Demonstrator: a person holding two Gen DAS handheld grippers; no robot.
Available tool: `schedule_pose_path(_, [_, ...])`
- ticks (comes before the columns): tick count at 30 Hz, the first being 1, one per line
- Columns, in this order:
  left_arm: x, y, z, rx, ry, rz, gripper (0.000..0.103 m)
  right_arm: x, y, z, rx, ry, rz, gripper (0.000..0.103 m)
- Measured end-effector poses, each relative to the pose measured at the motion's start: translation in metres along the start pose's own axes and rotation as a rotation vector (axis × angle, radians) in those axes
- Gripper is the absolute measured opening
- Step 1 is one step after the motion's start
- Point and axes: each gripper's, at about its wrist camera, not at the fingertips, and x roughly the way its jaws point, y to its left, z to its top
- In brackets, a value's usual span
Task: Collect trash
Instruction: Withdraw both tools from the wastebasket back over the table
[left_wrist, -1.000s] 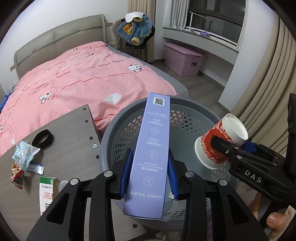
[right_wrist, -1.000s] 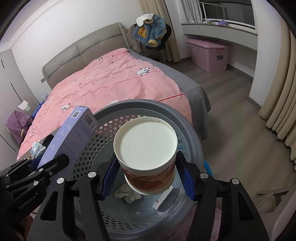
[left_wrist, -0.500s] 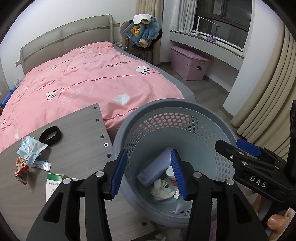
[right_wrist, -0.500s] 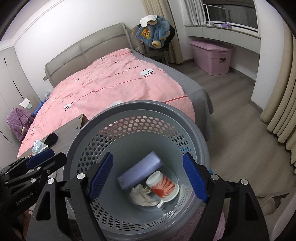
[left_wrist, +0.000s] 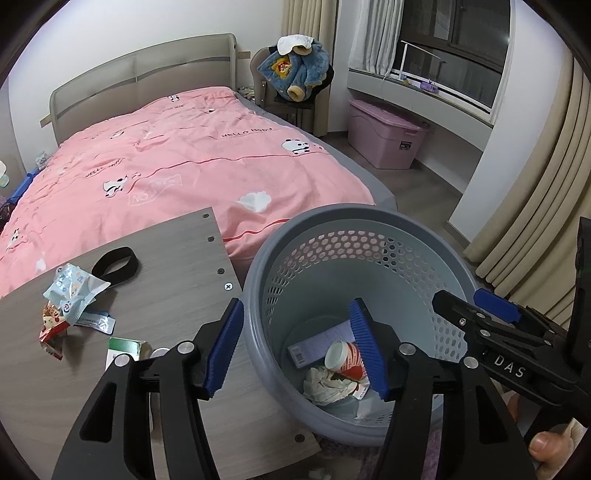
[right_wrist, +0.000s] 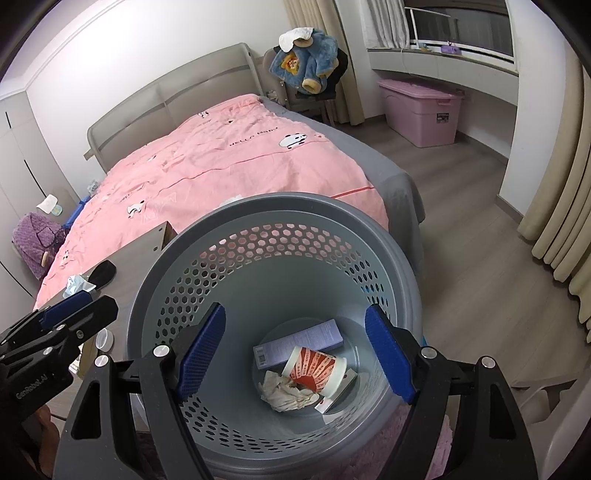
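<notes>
A grey perforated basket (left_wrist: 369, 229) (right_wrist: 280, 206) stands beside the wooden table (left_wrist: 166, 273). In it lie a purple box (right_wrist: 306, 341) (left_wrist: 321, 341), a red and white paper cup (right_wrist: 316, 371) (left_wrist: 345, 360) and crumpled paper (right_wrist: 286, 393) (left_wrist: 327, 384). My left gripper (left_wrist: 295, 349) is open and empty over the basket's left rim. My right gripper (right_wrist: 295, 356) is open and empty above the basket. On the table lie a light blue wrapper (left_wrist: 74, 291), a red snack wrapper (left_wrist: 51, 326) and a green and white carton (left_wrist: 123, 349).
A black loop strap (left_wrist: 116, 260) lies on the table near its far edge. A bed with a pink cover (left_wrist: 177, 162) is behind the table and basket. A pink storage bin (left_wrist: 384, 138) and a chair with a blue jacket (left_wrist: 295, 70) stand at the far wall.
Both grippers opened: the left let go of the purple box and the right let go of the paper cup. Both fell into the basket. The left gripper has drifted left.
</notes>
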Motion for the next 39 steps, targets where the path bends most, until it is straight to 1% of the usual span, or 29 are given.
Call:
schedule_pose_path(7, [-0.005, 0.005, -0.004, -0.006, -0.003, -0.006, 0.059, -0.007, 0.006, -0.006, -0.002, -0.009, -0.008, 0.079])
schedule_pose_path(17, [-0.024, 0.019, -0.015, -0.027, -0.035, 0.011, 0.062, -0.016, 0.021, -0.015, -0.024, -0.019, 0.005, 0.082])
schedule_pose_path(27, [-0.046, 0.048, -0.034, -0.073, -0.057, 0.052, 0.063, -0.021, 0.046, -0.030, -0.055, -0.017, 0.042, 0.083])
schedule_pose_path(31, [-0.058, 0.062, -0.041, -0.093, -0.079, 0.076, 0.063, -0.024, 0.063, -0.034, -0.078, -0.018, 0.062, 0.083])
schedule_pose_path(39, [-0.075, 0.101, -0.063, -0.156, -0.089, 0.132, 0.063, -0.026, 0.099, -0.047, -0.143, -0.011, 0.105, 0.083])
